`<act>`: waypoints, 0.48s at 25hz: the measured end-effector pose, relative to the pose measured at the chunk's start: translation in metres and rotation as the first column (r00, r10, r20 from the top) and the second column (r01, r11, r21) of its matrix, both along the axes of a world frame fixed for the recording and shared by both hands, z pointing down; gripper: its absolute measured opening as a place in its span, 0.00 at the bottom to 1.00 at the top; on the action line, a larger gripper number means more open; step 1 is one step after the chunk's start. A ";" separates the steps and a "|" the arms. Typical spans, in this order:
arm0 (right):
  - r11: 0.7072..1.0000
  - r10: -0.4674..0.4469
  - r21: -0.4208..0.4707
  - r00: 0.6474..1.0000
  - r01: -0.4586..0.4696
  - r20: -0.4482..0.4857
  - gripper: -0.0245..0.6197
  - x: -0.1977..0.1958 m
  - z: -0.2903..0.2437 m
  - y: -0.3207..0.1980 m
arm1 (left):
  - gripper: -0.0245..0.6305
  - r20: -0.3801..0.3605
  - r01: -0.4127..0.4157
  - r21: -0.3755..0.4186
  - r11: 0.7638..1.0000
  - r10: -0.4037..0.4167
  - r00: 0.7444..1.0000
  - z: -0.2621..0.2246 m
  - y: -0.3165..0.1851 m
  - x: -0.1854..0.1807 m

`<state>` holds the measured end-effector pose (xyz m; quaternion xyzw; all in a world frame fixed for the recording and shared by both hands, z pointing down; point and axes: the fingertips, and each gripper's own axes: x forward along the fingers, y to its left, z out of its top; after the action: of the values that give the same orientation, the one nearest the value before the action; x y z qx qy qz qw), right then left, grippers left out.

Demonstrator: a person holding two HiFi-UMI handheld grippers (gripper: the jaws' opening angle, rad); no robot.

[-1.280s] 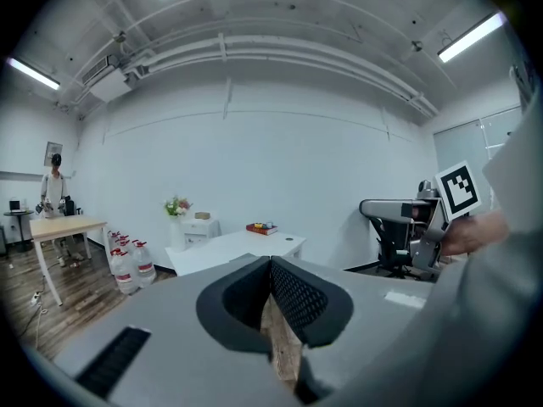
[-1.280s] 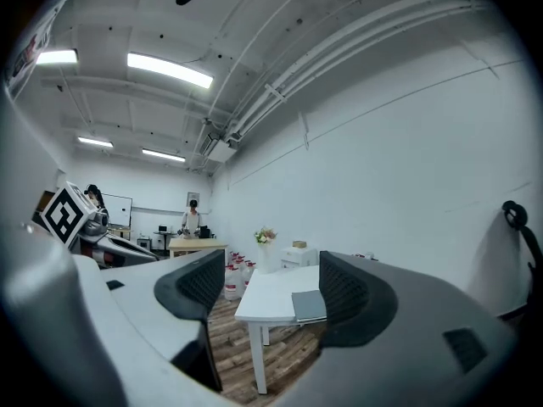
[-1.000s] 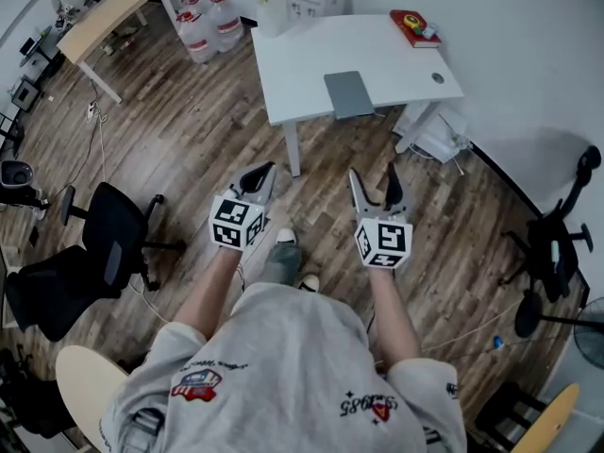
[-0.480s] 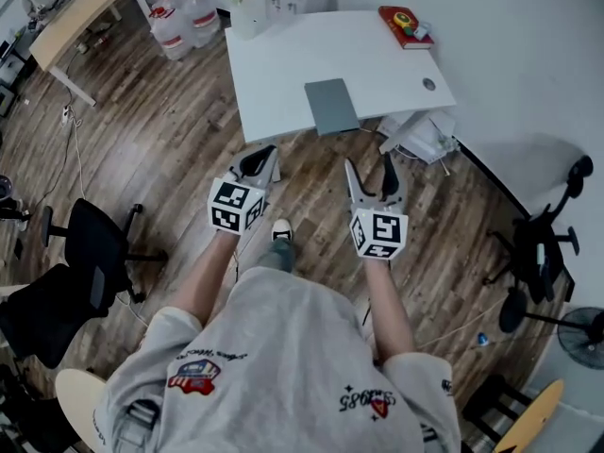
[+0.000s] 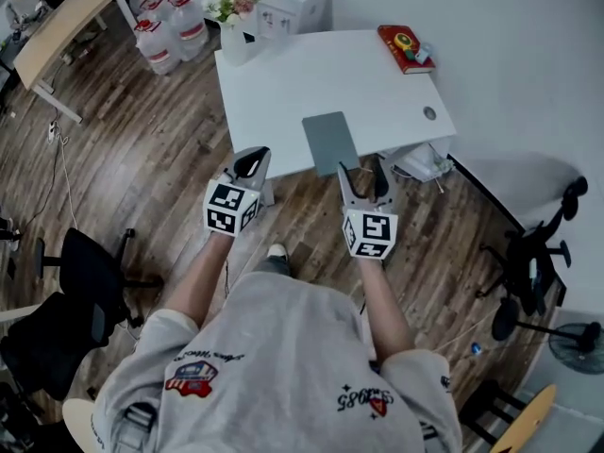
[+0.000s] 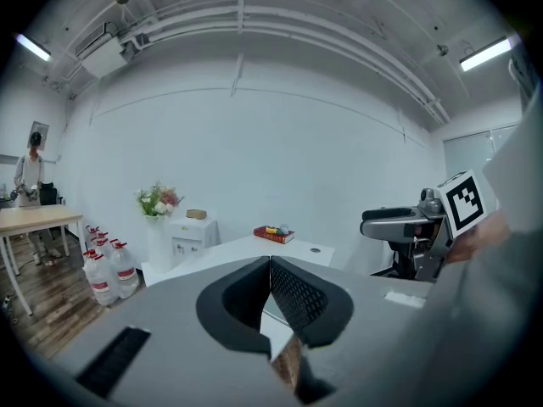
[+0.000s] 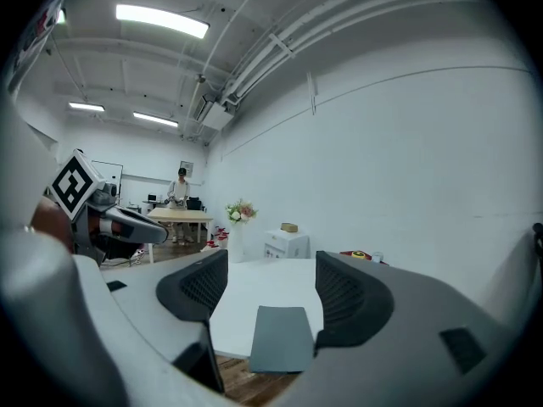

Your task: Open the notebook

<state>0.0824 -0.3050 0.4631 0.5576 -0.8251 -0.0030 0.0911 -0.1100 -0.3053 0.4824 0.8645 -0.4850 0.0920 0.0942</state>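
Observation:
A closed grey notebook (image 5: pixel 330 142) lies flat at the near edge of the white table (image 5: pixel 283 83); it also shows in the right gripper view (image 7: pixel 280 337). My right gripper (image 5: pixel 361 168) is just short of that edge, pointing at the notebook. It is open with nothing between its fingers, and its jaws (image 7: pixel 270 265) have just been closing slightly. My left gripper (image 5: pixel 251 159) is over the floor at the table's near left edge, left of the notebook. Its jaws meet at the tips (image 6: pixel 270 265) and hold nothing. Neither gripper touches the notebook.
A red book (image 5: pixel 404 47) with small items lies at the table's far right corner. A flower vase (image 5: pixel 231 26), a white cabinet (image 5: pixel 288 3) and water bottles (image 5: pixel 160 31) stand behind the table. Office chairs (image 5: pixel 66 281) (image 5: pixel 533 253) flank me. A person (image 7: pixel 180 189) stands far off.
Both grippers have moved forward over the wooden floor toward the white table. The notebook, far ahead before, now lies just beyond the right gripper's tips.

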 end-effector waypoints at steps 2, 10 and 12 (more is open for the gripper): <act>1.000 -0.007 -0.011 1.000 0.007 -0.004 0.51 -0.010 0.004 -0.017 | 0.04 -0.004 0.012 -0.005 1.000 -0.012 1.000 0.003 -0.018 -0.011; 0.999 -0.034 -0.024 0.997 0.032 -0.066 0.46 -0.023 0.024 -0.060 | 0.04 -0.018 0.050 -0.043 0.998 -0.051 0.999 0.022 -0.054 -0.029; 0.998 -0.043 -0.050 0.996 0.039 -0.079 0.46 -0.025 0.034 -0.065 | 0.04 -0.023 0.063 -0.048 0.997 -0.064 0.998 0.027 -0.058 -0.032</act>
<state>0.0570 -0.3701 0.4975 0.5378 -0.8317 -0.0073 0.1376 -0.1420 -0.3637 0.5096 0.8473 -0.5088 0.0899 0.1232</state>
